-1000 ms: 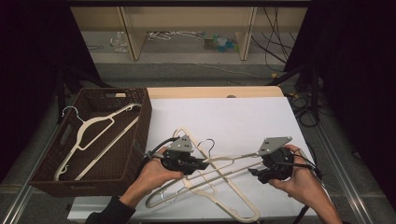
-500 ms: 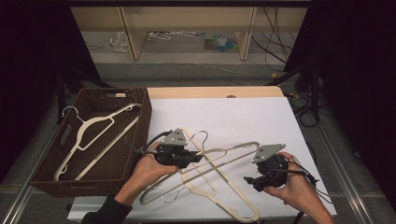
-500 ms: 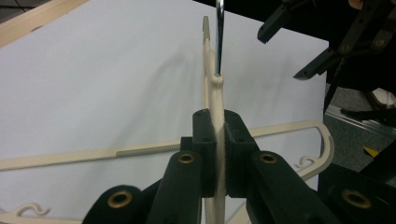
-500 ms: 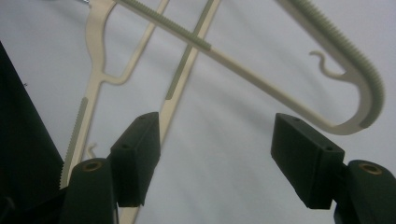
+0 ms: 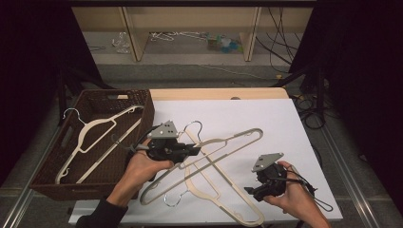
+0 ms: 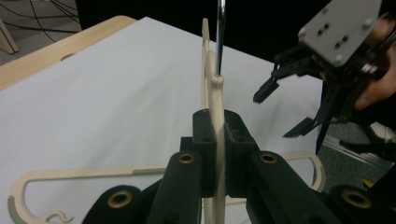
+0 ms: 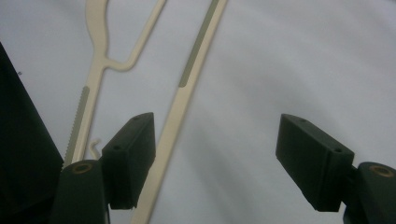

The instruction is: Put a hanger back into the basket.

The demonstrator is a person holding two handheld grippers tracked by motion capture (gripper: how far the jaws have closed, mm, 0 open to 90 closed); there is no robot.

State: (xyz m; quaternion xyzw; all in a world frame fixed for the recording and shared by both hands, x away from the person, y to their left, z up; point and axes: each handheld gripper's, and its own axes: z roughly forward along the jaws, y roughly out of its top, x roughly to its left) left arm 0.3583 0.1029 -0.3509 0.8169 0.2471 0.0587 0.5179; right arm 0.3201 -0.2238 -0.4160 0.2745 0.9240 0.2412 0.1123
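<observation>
My left gripper (image 5: 194,151) is shut on the neck of a cream plastic hanger (image 5: 228,142), just below its metal hook (image 6: 219,37). The left gripper view shows the pads (image 6: 236,140) pressing the neck from both sides. A second cream hanger (image 5: 209,190) lies flat on the white table (image 5: 266,118), crossing under the first. My right gripper (image 5: 252,192) is low near the table's front right; its jaws have just been opening and are open, gripping nothing. In the right gripper view a hanger bar (image 7: 184,93) runs beneath its left pad (image 7: 133,154).
A brown wicker basket (image 5: 142,102) stands at the table's left edge with another cream hanger (image 5: 95,130) inside. Behind the table is a low wooden shelf (image 5: 190,19) with clutter. Cables (image 5: 309,114) trail on the floor at the right.
My left gripper has lifted the held hanger and drawn back to the left. My right gripper has sunk towards the front edge and its jaws have spread wider.
</observation>
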